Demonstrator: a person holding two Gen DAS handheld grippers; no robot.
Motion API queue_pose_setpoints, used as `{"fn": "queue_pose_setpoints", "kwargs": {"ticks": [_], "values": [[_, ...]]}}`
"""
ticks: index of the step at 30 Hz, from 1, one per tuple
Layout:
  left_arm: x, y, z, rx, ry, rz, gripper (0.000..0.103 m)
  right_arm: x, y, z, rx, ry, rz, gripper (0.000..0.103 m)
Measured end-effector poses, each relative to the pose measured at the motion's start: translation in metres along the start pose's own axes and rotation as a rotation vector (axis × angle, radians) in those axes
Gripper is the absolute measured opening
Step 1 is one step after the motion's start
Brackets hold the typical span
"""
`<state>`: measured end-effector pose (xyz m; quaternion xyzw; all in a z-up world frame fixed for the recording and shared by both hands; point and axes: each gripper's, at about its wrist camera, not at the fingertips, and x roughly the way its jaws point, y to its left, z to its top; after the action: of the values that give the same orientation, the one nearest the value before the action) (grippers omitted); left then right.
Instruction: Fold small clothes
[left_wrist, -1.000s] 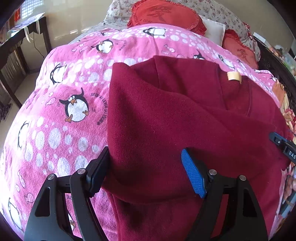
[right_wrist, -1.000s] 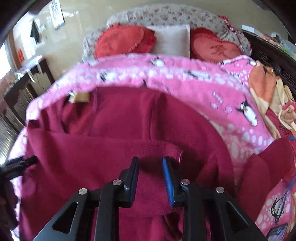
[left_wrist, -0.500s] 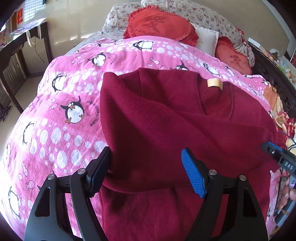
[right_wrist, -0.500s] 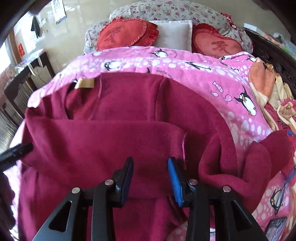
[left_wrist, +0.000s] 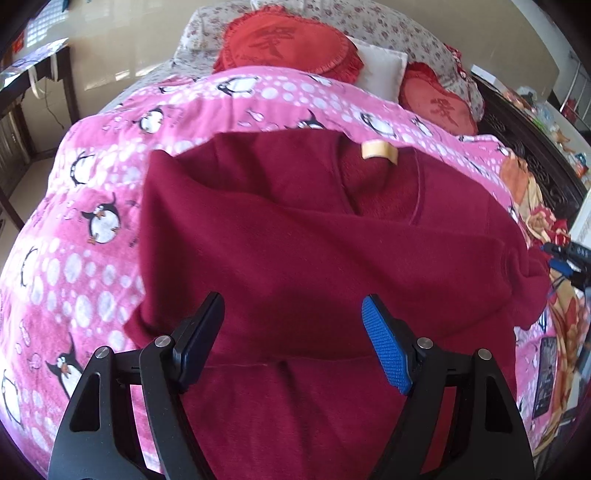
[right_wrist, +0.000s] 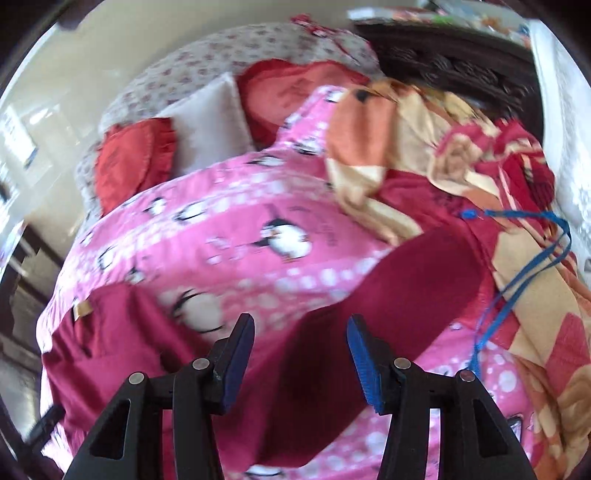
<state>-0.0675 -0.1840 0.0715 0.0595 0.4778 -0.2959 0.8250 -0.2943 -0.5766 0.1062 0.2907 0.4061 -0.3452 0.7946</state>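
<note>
A dark red fleece sweater (left_wrist: 295, 251) lies on the pink penguin blanket (left_wrist: 85, 236), one sleeve folded across its chest, a tan label (left_wrist: 378, 150) at the collar. My left gripper (left_wrist: 291, 336) is open and empty just above the folded sleeve's lower edge. My right gripper (right_wrist: 301, 354) is open and empty, turned to the right over the sweater's other sleeve (right_wrist: 399, 288), which stretches out over the blanket (right_wrist: 236, 236). The sweater's body (right_wrist: 110, 350) shows at lower left in the blurred right wrist view. The right gripper's tip shows in the left wrist view (left_wrist: 569, 254).
Red cushions (left_wrist: 288, 44) and a white pillow (left_wrist: 380, 74) lie at the bed's head. An orange floral quilt (right_wrist: 461, 147) with a blue cord (right_wrist: 524, 273) is bunched on the right. A dark wooden table (left_wrist: 22, 92) stands left of the bed.
My right gripper let go of the folded sleeve, opened and swung right toward the other sleeve. My left gripper stayed open and drew back a little from the sweater.
</note>
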Motion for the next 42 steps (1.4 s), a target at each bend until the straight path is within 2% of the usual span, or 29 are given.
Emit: {"fn": "queue_pose_setpoints", "kwargs": {"ticks": [4,9,13,14,15,16,17,18,20,23,28,32,36,38,40,42], "values": [[0.009,-0.006,-0.004,0.02,0.018,0.001,0.078,0.023,-0.031,0.026,0.072,0.037,-0.087,0.051],[0.016,-0.003,-0.004,0.005,0.034,0.003,0.078,0.055,-0.048,0.04,0.154,0.094,-0.086,0.051],[0.016,0.0,-0.004,0.001,0.041,0.008,0.078,0.076,-0.051,0.036,0.159,0.091,-0.078,0.051],[0.015,0.001,-0.004,0.0,0.04,0.009,0.078,0.074,-0.052,0.034,0.154,0.071,-0.077,0.047],[0.015,0.001,-0.004,-0.001,0.038,0.01,0.078,0.071,-0.052,0.032,0.145,0.058,-0.087,0.032],[0.013,0.003,-0.005,-0.001,0.037,0.011,0.078,0.066,-0.053,0.03,0.136,0.046,-0.081,0.028],[0.012,0.004,-0.004,-0.001,0.036,0.013,0.078,0.059,-0.056,0.027,0.136,0.032,-0.05,0.016],[0.011,0.006,-0.004,-0.003,0.035,0.015,0.078,0.047,-0.058,0.026,0.133,0.011,-0.021,0.011],[0.008,0.011,-0.003,-0.013,0.029,0.018,0.078,0.025,-0.055,0.025,0.11,-0.037,0.018,0.01],[-0.002,0.019,-0.001,-0.04,0.005,0.015,0.078,-0.024,-0.042,0.029,0.062,-0.138,0.132,0.01],[-0.028,0.034,0.004,-0.089,-0.059,0.014,0.078,-0.106,0.027,0.037,-0.118,-0.284,0.388,0.01],[-0.053,0.049,0.008,-0.122,-0.119,0.018,0.078,-0.136,0.113,0.027,-0.325,-0.297,0.617,0.01],[-0.073,0.066,0.01,-0.171,-0.167,0.017,0.078,-0.126,0.203,-0.005,-0.49,-0.198,0.801,0.01],[-0.08,0.074,0.01,-0.191,-0.183,0.018,0.078,-0.111,0.241,-0.023,-0.566,-0.151,0.825,0.01],[-0.084,0.079,0.009,-0.199,-0.192,0.024,0.078,-0.086,0.287,-0.049,-0.638,-0.063,0.859,0.01],[-0.086,0.083,0.007,-0.198,-0.196,0.031,0.078,-0.062,0.312,-0.071,-0.663,0.016,0.89,0.01]]}}
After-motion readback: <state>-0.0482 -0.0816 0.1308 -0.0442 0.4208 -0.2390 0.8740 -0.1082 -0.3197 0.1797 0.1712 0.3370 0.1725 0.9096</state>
